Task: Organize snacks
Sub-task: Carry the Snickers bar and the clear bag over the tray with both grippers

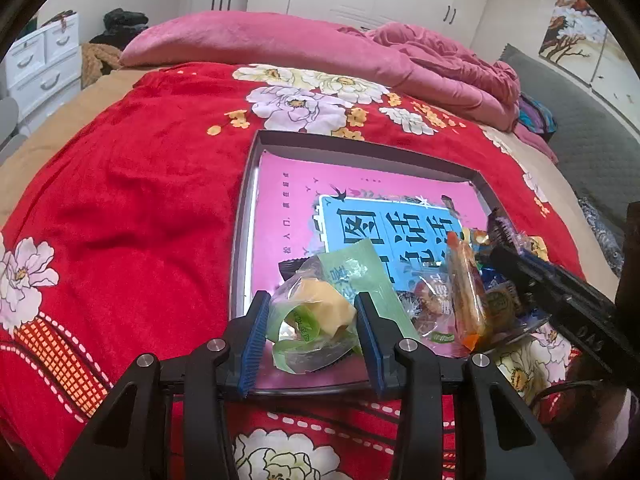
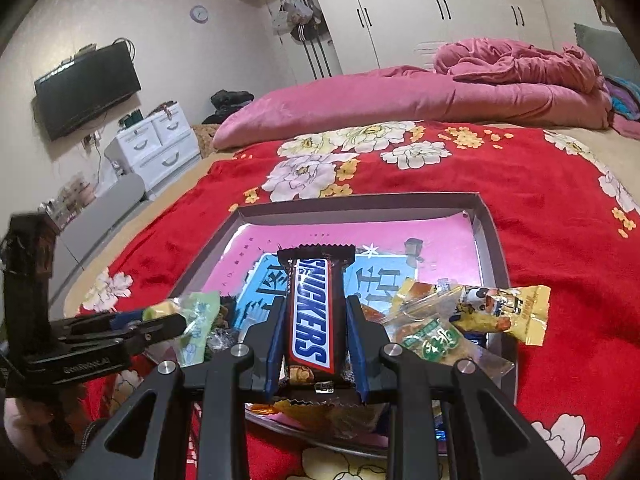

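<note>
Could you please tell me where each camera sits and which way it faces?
Left wrist: on the left gripper, looking down at a green-wrapped pastry in its jaws over the tray.
Right wrist: on the right gripper, facing the bed, holding a Snickers bar; the left gripper shows at left.
Shared: tray, red blanket.

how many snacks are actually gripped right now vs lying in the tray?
2. A Snickers bar in the right gripper, a green-wrapped pastry in the left gripper. The rest lie piled in the tray; some may be hidden.
</note>
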Demonstrator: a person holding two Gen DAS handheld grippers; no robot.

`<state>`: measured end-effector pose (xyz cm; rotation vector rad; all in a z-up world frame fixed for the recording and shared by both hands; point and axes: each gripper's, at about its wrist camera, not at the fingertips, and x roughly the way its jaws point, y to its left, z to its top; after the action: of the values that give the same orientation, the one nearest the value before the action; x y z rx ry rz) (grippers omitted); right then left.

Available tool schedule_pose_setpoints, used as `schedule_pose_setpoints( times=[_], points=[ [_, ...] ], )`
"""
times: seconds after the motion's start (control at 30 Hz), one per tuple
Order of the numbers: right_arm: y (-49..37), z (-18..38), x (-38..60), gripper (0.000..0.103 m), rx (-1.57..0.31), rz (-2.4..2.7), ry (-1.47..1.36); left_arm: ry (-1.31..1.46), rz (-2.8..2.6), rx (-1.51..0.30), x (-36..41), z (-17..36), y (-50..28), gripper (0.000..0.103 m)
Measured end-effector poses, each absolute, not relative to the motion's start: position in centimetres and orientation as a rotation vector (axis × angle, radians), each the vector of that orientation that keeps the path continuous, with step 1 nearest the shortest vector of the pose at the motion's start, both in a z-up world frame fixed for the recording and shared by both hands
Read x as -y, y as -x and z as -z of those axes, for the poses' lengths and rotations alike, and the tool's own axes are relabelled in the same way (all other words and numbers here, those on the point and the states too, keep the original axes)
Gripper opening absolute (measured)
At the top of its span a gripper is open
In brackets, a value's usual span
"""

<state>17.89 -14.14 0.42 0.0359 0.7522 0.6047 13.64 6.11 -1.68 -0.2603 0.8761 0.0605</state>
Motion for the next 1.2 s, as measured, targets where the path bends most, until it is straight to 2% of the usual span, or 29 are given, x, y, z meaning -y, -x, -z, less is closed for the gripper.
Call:
schedule_pose_setpoints(
  times=[1.1, 1.2],
  points=[
    [-17.3, 1.2, 13.0, 0.029, -0.765, -0.585, 0.064, 0.262, -0.059, -0.89, -6.0, 1.9, -13.7, 0.044],
    [-17.3, 1.2, 13.1, 0.034, -0.765, -0.588, 0.06, 0.262, -0.061, -0.891, -6.1, 1.9, -13.7, 0.045]
  ],
)
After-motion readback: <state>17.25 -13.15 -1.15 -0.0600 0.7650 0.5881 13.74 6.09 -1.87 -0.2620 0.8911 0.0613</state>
